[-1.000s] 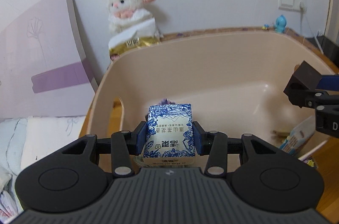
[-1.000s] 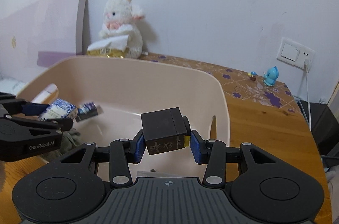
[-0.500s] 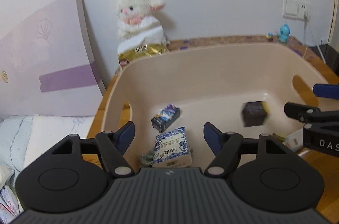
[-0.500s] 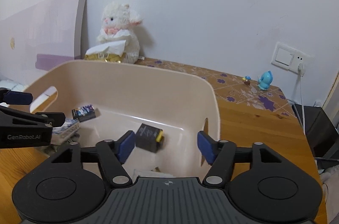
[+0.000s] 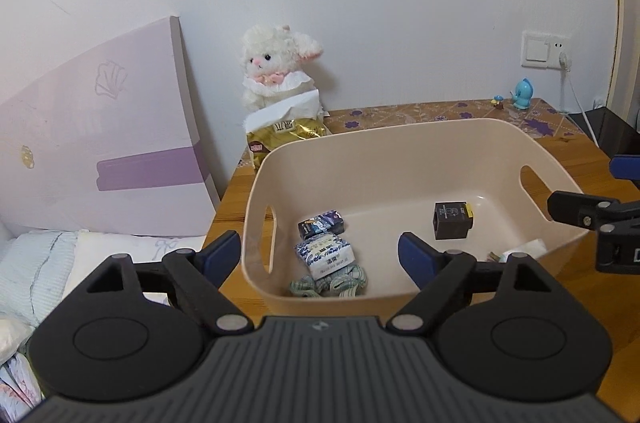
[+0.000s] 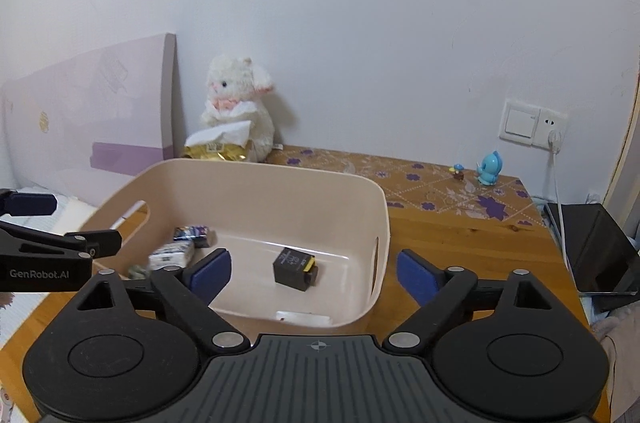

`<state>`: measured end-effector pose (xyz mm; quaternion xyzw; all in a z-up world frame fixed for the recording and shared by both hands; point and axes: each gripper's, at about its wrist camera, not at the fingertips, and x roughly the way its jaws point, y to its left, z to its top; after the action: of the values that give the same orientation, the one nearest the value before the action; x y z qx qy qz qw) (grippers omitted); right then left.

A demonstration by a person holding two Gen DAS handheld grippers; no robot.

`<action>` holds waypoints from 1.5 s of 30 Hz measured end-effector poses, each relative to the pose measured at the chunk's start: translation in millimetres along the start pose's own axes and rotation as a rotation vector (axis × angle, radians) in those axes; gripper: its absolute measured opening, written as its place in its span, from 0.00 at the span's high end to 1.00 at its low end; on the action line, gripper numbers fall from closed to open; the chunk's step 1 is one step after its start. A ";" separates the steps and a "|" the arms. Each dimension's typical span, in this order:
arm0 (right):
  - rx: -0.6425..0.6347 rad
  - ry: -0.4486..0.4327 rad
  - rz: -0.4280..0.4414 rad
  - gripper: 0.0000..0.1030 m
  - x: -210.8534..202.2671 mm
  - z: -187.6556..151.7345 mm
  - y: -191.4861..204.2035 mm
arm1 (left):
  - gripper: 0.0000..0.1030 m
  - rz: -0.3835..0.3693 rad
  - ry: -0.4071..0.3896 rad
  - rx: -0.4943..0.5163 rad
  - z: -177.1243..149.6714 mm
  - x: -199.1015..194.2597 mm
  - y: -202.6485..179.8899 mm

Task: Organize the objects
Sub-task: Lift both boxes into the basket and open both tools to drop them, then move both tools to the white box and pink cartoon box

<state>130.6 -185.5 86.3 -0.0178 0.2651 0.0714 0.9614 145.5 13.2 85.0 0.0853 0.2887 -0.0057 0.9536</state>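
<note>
A beige plastic basket [image 5: 400, 131] [image 6: 320, 179] stands on the wooden table. Inside lie a blue-and-white tissue pack [image 5: 325, 254] [image 6: 173, 255], a small dark blue pack [image 5: 321, 223] [image 6: 192, 233], a black box with a yellow side [image 5: 452, 220] [image 6: 295, 268], a checked green scrunchie [image 5: 328, 283] and a white packet [image 5: 524, 249] [image 6: 304, 318]. My left gripper [image 5: 320, 255] is open and empty above the basket's near edge. My right gripper [image 6: 314, 273] is open and empty, above the basket's right side.
A white plush lamb [image 5: 276, 71] [image 6: 236, 103] sits behind a gold tissue bag [image 5: 286, 135] at the wall. A lilac headboard [image 5: 104, 151] and bedding [image 5: 36, 263] are on the left. A blue figurine [image 6: 490, 169], wall socket [image 6: 532, 121] and black box [image 6: 600, 247] are on the right.
Both grippers opened and dropped their loads into the basket: the tissue pack from the left, the black box from the right. Both have pulled back and up.
</note>
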 end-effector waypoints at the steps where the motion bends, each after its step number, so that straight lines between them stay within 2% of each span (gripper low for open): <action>1: -0.003 -0.002 0.003 0.06 -4.2 -0.8 0.8 | 0.15 0.000 -0.002 -0.001 -1.4 -4.1 0.0; 8: -0.051 0.026 0.007 0.02 -22.5 -18.9 1.7 | 0.11 -0.001 0.006 0.017 -22.6 -24.2 -3.8; 18: -0.079 0.109 -0.002 0.00 -22.3 -52.9 -11.3 | 0.11 -0.014 0.080 0.040 -60.9 -23.2 -12.8; 26: -0.037 0.180 -0.021 0.00 9.2 -72.9 -27.8 | 0.11 -0.023 0.143 0.028 -84.4 -7.4 -20.1; 32: -0.010 0.214 -0.071 0.00 45.0 -85.5 -40.5 | 0.11 -0.019 0.184 0.014 -90.2 15.0 -20.1; 36: -0.015 0.214 -0.138 0.00 69.8 -92.0 -46.8 | 0.11 -0.012 0.202 0.004 -93.3 27.8 -20.2; 40: 0.008 0.247 -0.123 0.00 89.8 -95.9 -50.6 | 0.11 -0.016 0.218 -0.002 -96.7 36.7 -19.0; 45: 0.006 0.269 -0.067 0.00 91.3 -103.7 -43.6 | 0.11 -0.015 0.218 -0.007 -98.7 39.5 -17.4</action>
<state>161.9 -224.4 -49.7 -0.0332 0.3913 0.0355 0.9190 123.1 13.9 -20.3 0.0799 0.3914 -0.0025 0.9168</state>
